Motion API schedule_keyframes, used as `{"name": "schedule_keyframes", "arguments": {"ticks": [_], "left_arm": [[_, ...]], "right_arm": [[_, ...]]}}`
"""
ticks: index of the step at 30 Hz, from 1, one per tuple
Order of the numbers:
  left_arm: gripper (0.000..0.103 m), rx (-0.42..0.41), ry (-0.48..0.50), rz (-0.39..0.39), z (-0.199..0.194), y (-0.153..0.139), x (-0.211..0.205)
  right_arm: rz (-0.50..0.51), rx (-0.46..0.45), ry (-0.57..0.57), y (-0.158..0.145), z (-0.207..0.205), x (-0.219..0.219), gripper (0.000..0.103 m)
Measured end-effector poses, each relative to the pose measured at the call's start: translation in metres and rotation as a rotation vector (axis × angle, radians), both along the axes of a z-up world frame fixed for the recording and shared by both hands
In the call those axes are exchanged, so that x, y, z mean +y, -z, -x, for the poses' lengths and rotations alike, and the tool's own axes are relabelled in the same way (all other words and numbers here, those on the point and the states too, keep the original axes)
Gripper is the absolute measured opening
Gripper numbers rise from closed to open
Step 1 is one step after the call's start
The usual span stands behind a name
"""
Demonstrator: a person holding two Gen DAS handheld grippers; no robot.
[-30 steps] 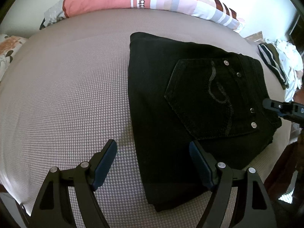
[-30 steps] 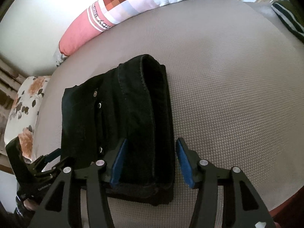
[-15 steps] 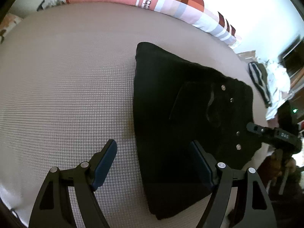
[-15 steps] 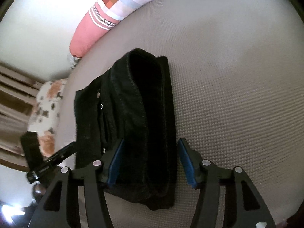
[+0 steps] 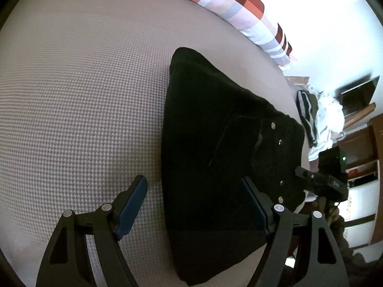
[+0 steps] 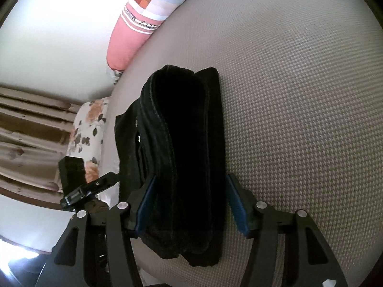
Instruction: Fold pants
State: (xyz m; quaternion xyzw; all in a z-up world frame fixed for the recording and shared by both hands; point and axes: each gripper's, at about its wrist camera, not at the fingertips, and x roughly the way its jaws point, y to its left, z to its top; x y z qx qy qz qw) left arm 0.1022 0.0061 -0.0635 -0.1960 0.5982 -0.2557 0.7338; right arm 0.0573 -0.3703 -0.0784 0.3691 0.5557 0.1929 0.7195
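- On the bed [image 5: 71, 95], the black pants [image 5: 215, 167] sit folded into a thick stack, back pocket and rivets facing up.
- Left gripper [image 5: 194, 201] hangs over the near left edge of the stack, jaws spread wide, one finger over bare cover and the other over the fabric; can't tell if they touch it.
- Right gripper [image 6: 189, 201] is spread too, a finger on either side of the stack's rolled edge, not pinching anything.
- Bed cover is a grey-beige weave, with a long pink checked pillow [image 6: 143, 19] along the far edge and a flowered pillow [image 6: 88, 129] at one end.
- Clothes pile [image 5: 318, 117] lies past the pants.
- Compared with a second ago, both views have tilted and the pants haven't budged.
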Motion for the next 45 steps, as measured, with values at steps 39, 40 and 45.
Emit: {"name": "schedule_keyframes", "arguments": {"ticks": [39, 40, 45], "left_arm": [[0.015, -0.171, 0.000, -0.100, -0.017, -0.029, -0.004], [0.015, -0.174, -0.008, -0.103, -0.020, -0.030, -0.002], [0.015, -0.210, -0.042, -0.135, -0.044, -0.035, 0.012]], "right_arm": [[0.141, -0.093, 0.002, -0.046, -0.051, 0.062, 0.022], [0.146, -0.100, -0.006, -0.046, -0.057, 0.066, 0.022], [0.139, -0.115, -0.021, -0.043, -0.089, 0.083, 0.022]]}}
